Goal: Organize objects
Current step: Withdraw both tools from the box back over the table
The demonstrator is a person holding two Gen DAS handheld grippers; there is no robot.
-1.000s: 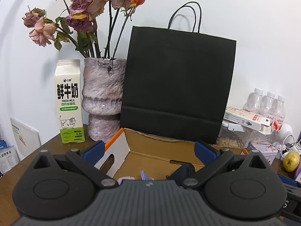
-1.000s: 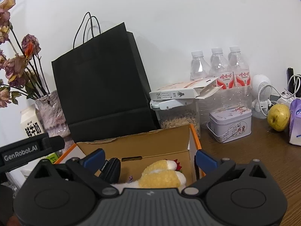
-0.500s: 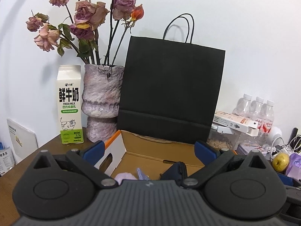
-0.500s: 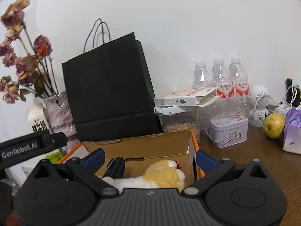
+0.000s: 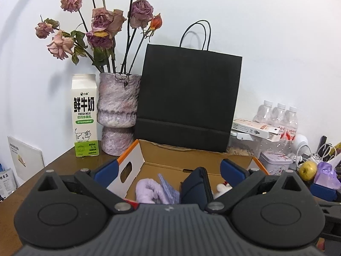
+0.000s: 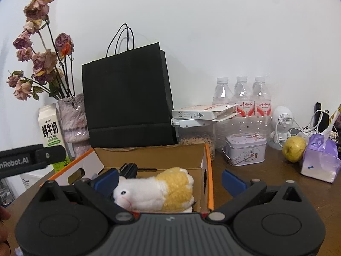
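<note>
Lying fuzzy plush toy point(image 6: 157, 189), corrugated cardboard box point(image 6: 153, 155)

Bright, even light — soft shadows, fisheye-bent edges, sharp.

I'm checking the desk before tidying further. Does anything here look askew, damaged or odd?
Two things stand out. The flat white carton lies on the seed container with its end flap hanging open. The roses in the vase are wilted and drooping. I see nothing spilled; the plush toy lies inside the cardboard box.
</note>
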